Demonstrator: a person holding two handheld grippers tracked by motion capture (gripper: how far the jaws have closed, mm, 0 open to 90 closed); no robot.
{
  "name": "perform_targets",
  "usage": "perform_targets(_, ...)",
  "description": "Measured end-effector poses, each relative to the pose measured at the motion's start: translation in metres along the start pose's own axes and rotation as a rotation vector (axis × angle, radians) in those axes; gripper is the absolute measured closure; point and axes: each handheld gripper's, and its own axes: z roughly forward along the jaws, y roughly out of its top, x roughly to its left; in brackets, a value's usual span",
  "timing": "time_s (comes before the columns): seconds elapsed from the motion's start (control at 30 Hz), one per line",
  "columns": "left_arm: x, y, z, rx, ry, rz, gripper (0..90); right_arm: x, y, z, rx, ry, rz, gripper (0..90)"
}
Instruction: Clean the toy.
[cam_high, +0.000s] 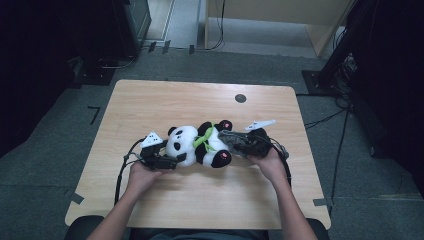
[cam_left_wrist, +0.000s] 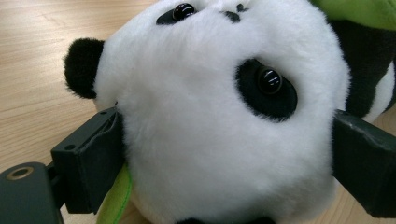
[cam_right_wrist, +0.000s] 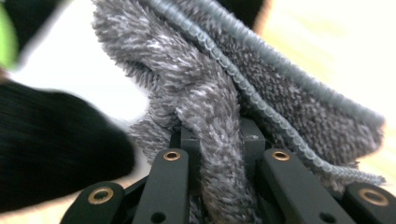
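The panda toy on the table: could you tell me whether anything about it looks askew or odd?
The panda toy lies toppled on the table. The left gripper clamps its head from both sides, and the right gripper pinches a bunched grey cloth against its body. Nothing looks torn.

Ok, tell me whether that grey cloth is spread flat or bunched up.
Bunched up. The grey towel is gathered into folds and pinched between the right gripper jaws, beside the plush panda.

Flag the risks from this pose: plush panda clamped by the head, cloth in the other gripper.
1. The left gripper squeezes only the round, soft head of the black-and-white plush panda toy; wiping pressure could make it roll or slip out.
2. The right gripper pinches just a bunched fold of the grey fluffy terry cloth; it may pull free.
3. Loose cloth could snag the panda's green scarf.
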Motion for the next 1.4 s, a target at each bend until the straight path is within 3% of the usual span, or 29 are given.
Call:
perform_targets(0.03,0.0,0.0,0.0,0.003,0.001,0.003,6.2,0.0,0.0,0.0,0.0,0.0,0.0,79.0)
perform_targets(0.1,0.0,0.001,0.0,0.005,0.001,0.004,6.1,-0.011,-0.003,-0.006,-0.002,0.003,0.065,79.0)
perform_targets(0.17,0.0,0.001,0.0,0.008,-0.002,0.001,6.0,-0.013,-0.003,-0.01,-0.014,0.002,0.078,78.9)
perform_targets(0.23,0.0,0.001,0.0,0.007,-0.003,0.004,5.9,-0.012,0.0,-0.022,-0.071,0.008,0.087,78.8)
perform_targets(0.3,0.0,0.001,0.0,0.007,-0.003,0.005,5.9,-0.01,0.002,-0.026,-0.09,0.013,0.086,78.7)
perform_targets(0.37,0.0,0.0,0.0,0.006,-0.001,0.008,5.9,-0.001,0.011,-0.037,-0.149,0.036,0.06,78.7)
perform_targets(0.43,0.0,0.0,0.0,0.005,-0.001,0.007,5.9,0.004,0.016,-0.04,-0.152,0.04,0.042,78.7)
perform_targets(0.47,-0.001,0.0,0.0,0.004,0.002,0.008,5.9,0.015,0.027,-0.045,-0.161,0.043,0.009,78.7)
perform_targets(0.6,-0.002,-0.001,-0.001,-0.003,-0.003,-0.001,6.0,0.037,0.047,-0.05,-0.176,0.059,-0.054,78.7)
perform_targets(0.63,-0.002,-0.001,-0.001,-0.003,-0.003,-0.001,6.0,0.037,0.047,-0.05,-0.176,0.059,-0.054,78.7)
perform_targets(0.7,-0.002,-0.001,-0.002,-0.001,-0.009,-0.012,6.0,0.052,0.064,-0.052,-0.197,0.076,-0.11,78.7)
perform_targets(0.77,-0.002,-0.001,-0.001,-0.005,-0.008,-0.017,6.1,0.056,0.07,-0.051,-0.201,0.086,-0.116,78.7)
perform_targets(0.87,-0.003,0.0,-0.002,0.001,-0.004,-0.01,6.2,0.072,0.097,-0.037,-0.165,0.112,-0.162,78.6)
perform_targets(0.93,-0.003,0.0,-0.002,0.0,-0.001,-0.005,6.4,0.076,0.104,-0.033,-0.153,0.116,-0.171,78.6)
perform_targets(1.07,-0.005,0.001,-0.005,-0.016,0.014,0.015,10.8,0.092,0.131,-0.003,-0.079,0.143,-0.208,78.4)
perform_targets(1.23,-0.002,0.001,-0.004,-0.03,0.003,-0.002,12.9,0.109,0.15,0.026,-0.019,0.155,-0.238,78.3)
perform_targets(1.4,-0.002,0.001,-0.004,-0.034,0.005,0.0,13.8,0.122,0.16,0.045,-0.005,0.185,-0.245,77.3)
